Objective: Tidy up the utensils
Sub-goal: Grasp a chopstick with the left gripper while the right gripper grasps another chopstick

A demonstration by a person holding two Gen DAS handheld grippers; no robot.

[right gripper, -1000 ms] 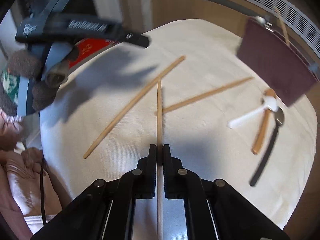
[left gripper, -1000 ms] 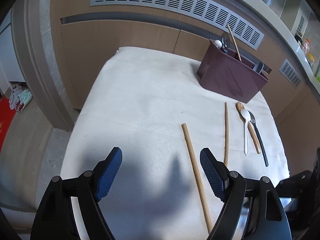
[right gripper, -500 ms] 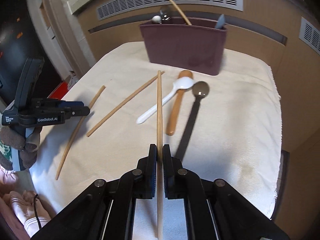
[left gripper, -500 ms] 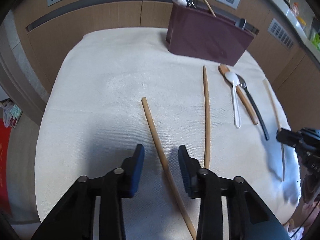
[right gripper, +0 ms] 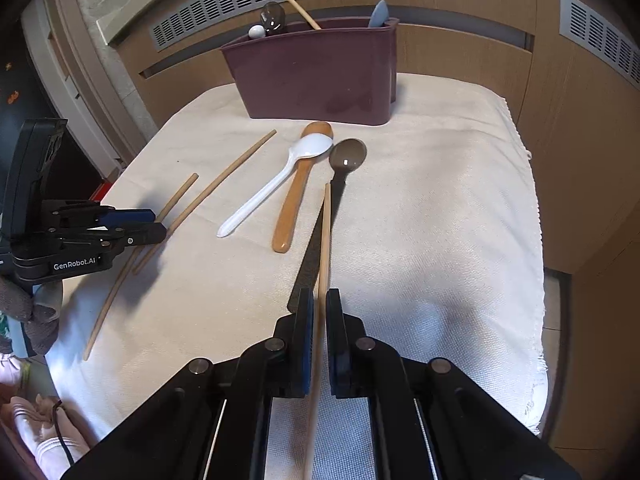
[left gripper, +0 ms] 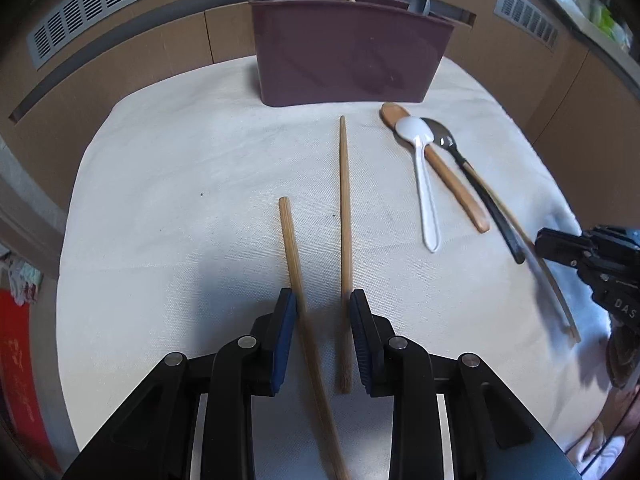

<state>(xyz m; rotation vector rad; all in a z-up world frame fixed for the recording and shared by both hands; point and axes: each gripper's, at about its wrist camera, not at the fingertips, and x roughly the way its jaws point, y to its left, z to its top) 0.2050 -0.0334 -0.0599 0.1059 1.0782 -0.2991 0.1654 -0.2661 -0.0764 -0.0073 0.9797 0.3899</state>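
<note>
The left gripper [left gripper: 323, 320] stands part-open around two chopsticks [left gripper: 343, 216]; closing could scissor them. The right gripper [right gripper: 316, 316] pinches one chopstick [right gripper: 325, 240], which may pivot.

We cannot see inside the maroon holder [left gripper: 344, 60]: its front wall hides all but the tops of the utensils standing in it. The chopstick [right gripper: 320, 288] in the right gripper [right gripper: 316, 312] runs off the bottom edge, blurred low down. In the left wrist view, 1 chopstick [left gripper: 304, 304] also leaves the bottom edge, and whether the left gripper's [left gripper: 323, 312] pads press it we cannot tell
</note>
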